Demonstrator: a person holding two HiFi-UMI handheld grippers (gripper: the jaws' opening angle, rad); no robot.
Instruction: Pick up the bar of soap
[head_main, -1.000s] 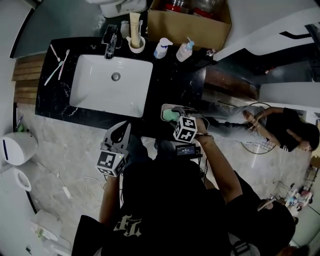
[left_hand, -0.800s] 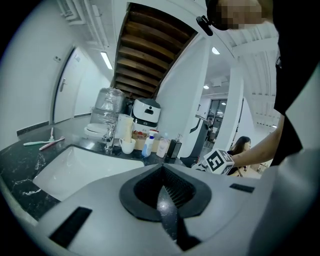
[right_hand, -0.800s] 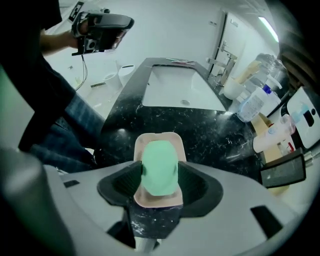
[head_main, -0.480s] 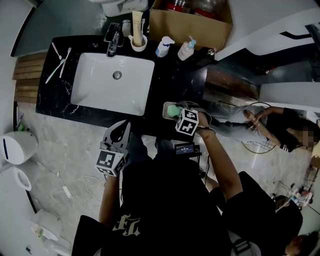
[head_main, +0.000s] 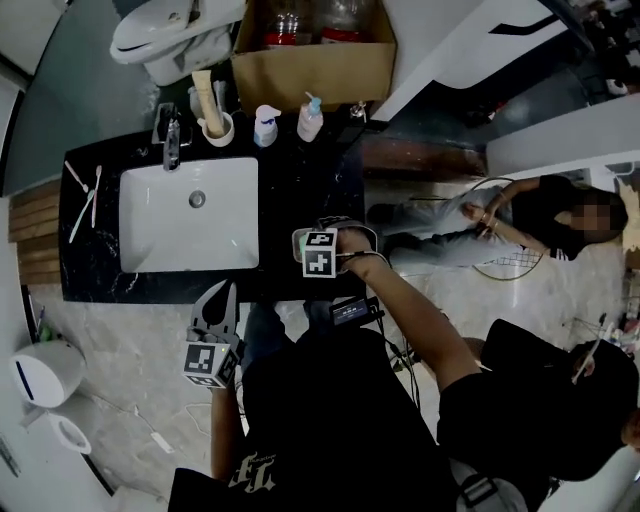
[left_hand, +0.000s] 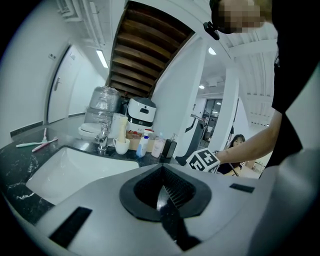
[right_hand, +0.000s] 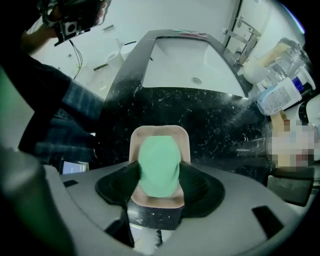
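Note:
A green bar of soap (right_hand: 159, 165) lies in a beige soap dish (right_hand: 159, 131) on the black marble counter (right_hand: 165, 107). My right gripper (right_hand: 160, 173) reaches down over the dish, its jaws opening, with the soap between the two black pads; I see no squeeze on it. In the head view the gripper's marker cube (head_main: 320, 252) hides the soap, and only the dish's rim (head_main: 297, 238) shows. My left gripper (left_hand: 162, 192) hangs in front of the counter, below its front edge, with its jaws together and nothing in them.
A white sink (head_main: 150, 235) with a faucet (head_main: 172, 140) fills the counter's left half. Behind it stand a cup with a tube (head_main: 213, 128), two bottles (head_main: 266, 125) and a cardboard box (head_main: 315, 65). Toothbrushes (head_main: 85, 190) lie at the far left. A person (head_main: 520, 215) sits on the floor to the right.
My right gripper has moved forward over the soap dish, so its cube now hides the green soap in the head view. The head view itself has shifted. The left gripper stays low.

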